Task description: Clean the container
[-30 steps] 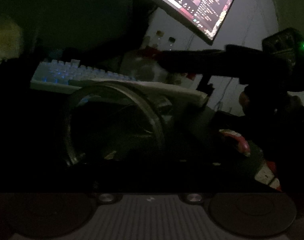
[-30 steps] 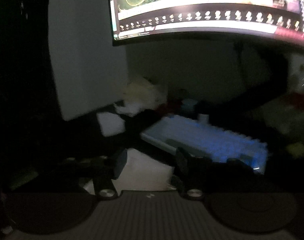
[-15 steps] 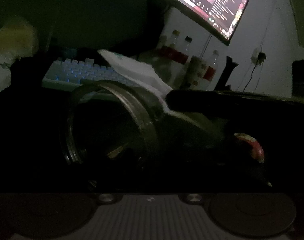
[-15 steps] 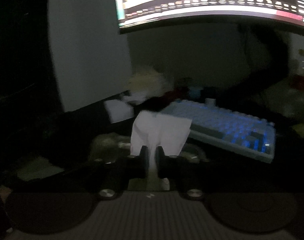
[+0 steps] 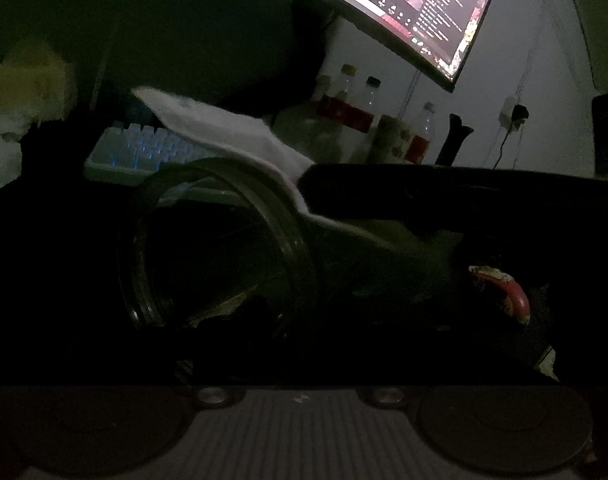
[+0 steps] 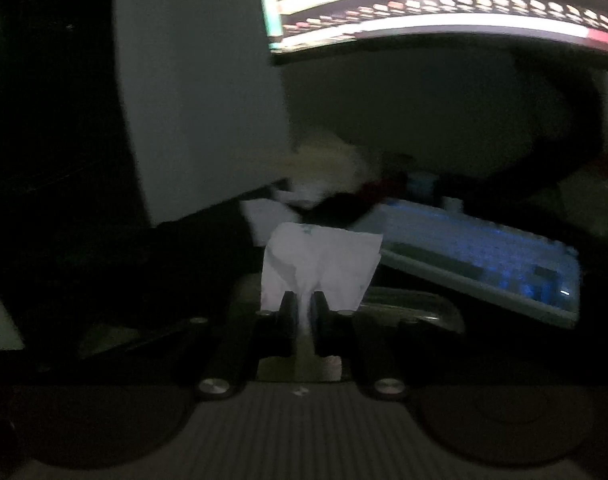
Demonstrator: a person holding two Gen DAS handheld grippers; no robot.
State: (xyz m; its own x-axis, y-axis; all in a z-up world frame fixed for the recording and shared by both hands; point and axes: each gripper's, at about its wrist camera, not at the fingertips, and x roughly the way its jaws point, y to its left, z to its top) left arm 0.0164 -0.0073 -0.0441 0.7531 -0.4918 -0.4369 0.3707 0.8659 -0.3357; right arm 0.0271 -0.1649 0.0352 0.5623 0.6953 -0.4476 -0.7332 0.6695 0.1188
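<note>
The scene is very dark. A clear glass container [image 5: 223, 248] lies on its side in front of the left wrist camera, its round mouth facing left. My left gripper's fingers are lost in the dark around it, so its state does not show. My right gripper [image 6: 302, 304] is shut on a white tissue [image 6: 320, 264], which fans out above the fingertips. In the left wrist view the right gripper [image 5: 316, 184] reaches in from the right and holds the tissue [image 5: 223, 132] over the container's upper rim. The container's curved glass [image 6: 416, 304] shows just right of the right fingers.
A backlit keyboard [image 6: 484, 256] lies behind the container, also in the left wrist view [image 5: 143, 148]. A lit curved monitor [image 5: 424, 8] hangs above. Several bottles [image 5: 360, 112] stand at the back wall. A pale fluffy object [image 6: 324, 160] sits far left of the keyboard.
My right gripper closed on the tissue, lifted it off the desk and carried it over the container's rim. The container has barely moved.
</note>
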